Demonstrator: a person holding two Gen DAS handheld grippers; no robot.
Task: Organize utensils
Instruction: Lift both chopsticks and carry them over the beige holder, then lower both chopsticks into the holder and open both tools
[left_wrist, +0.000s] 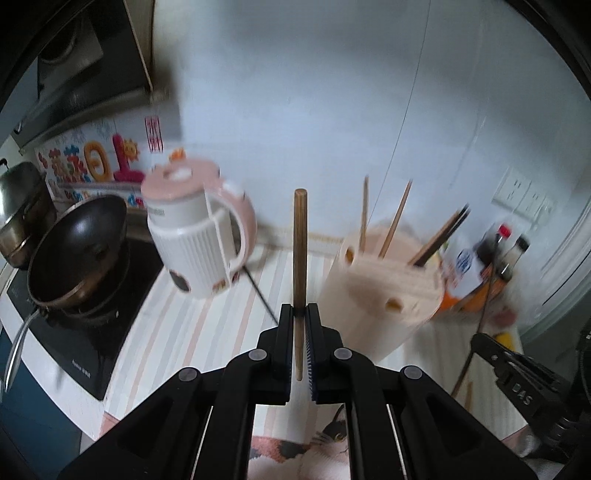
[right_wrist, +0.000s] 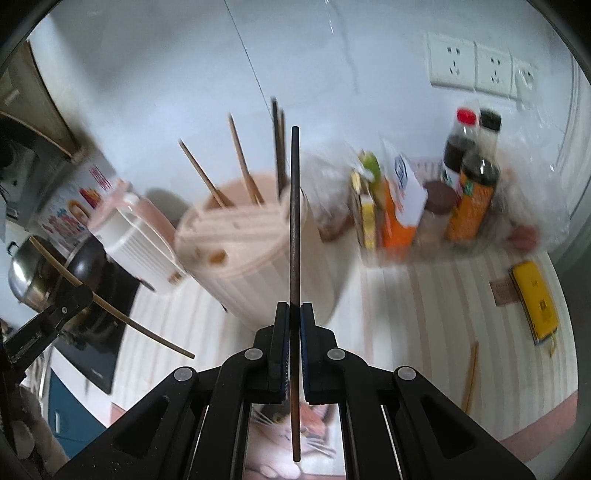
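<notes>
Left claw (left_wrist: 300, 309) clamped on a light wooden chopstick (left_wrist: 300, 240), stick upright, above the striped table (left_wrist: 207, 317). Right claw (right_wrist: 294, 307) clamped on a dark chopstick (right_wrist: 294, 221), also upright. Pink holder (left_wrist: 384, 291) sits at 1 o'clock of the left claw, several chopsticks already in it. One loose chopstick (right_wrist: 471, 373) lies on the table at 4 o'clock of the right claw.
</notes>
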